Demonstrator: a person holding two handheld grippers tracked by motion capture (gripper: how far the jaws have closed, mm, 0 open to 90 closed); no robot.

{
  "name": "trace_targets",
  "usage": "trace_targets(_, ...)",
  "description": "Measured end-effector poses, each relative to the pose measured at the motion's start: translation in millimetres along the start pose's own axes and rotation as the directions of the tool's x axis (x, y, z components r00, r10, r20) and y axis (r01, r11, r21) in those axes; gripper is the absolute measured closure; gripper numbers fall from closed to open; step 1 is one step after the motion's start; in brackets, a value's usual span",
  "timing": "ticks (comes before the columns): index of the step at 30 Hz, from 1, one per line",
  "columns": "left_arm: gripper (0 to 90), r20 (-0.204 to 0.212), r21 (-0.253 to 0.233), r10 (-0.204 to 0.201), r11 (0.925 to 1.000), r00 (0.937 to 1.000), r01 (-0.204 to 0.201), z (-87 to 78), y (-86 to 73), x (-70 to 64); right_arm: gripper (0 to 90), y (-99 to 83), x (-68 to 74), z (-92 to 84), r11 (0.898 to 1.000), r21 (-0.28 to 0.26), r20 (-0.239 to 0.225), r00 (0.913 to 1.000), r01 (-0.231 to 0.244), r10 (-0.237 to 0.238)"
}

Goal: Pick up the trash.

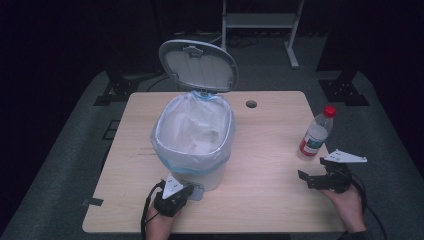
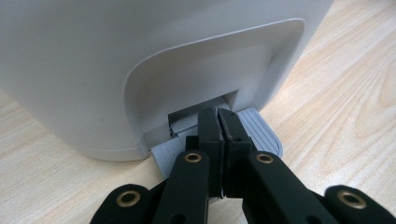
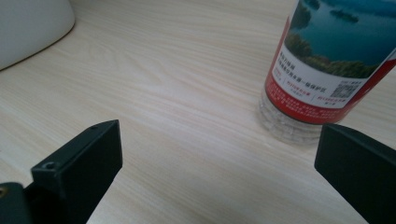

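Two grippers — left gripper (image 1: 192,191) clenched, pressing bin pedal (image 2: 261,135); right gripper (image 1: 312,180) released, facing upright bottle (image 1: 316,134) standing at 12 o'clock — nearer it.

At the lower left of the frame the left tool (image 1: 192,191) has its jaws pressed together, while at lower right the right tool (image 1: 306,179) gapes wide.

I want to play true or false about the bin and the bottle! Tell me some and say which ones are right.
1. The bin's lid stands open. True.
2. The left gripper has its jaws wide apart. False: they are shut, pressing on the pedal.
3. The bottle has a blue cap. False: its cap is red.
4. The right gripper is open. True.
5. The bottle lies inside the bin. False: it stands upright on the table.
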State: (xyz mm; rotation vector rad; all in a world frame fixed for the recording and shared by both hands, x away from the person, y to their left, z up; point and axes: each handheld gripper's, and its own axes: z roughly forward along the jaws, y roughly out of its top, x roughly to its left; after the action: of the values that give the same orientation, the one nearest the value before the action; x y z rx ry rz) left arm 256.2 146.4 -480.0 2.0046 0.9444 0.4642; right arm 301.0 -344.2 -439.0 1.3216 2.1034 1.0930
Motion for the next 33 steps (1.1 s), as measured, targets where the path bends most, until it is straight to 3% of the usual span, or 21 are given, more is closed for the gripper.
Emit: trace_targets(33,89.4,-0.002,-0.001,0.002,1.0000,1.0000,-0.002,0.1,-0.1,-0.4,0.0,27.2,-28.5,-9.5,0.997,-0.067,0.059,0.9972,-0.042,0.046)
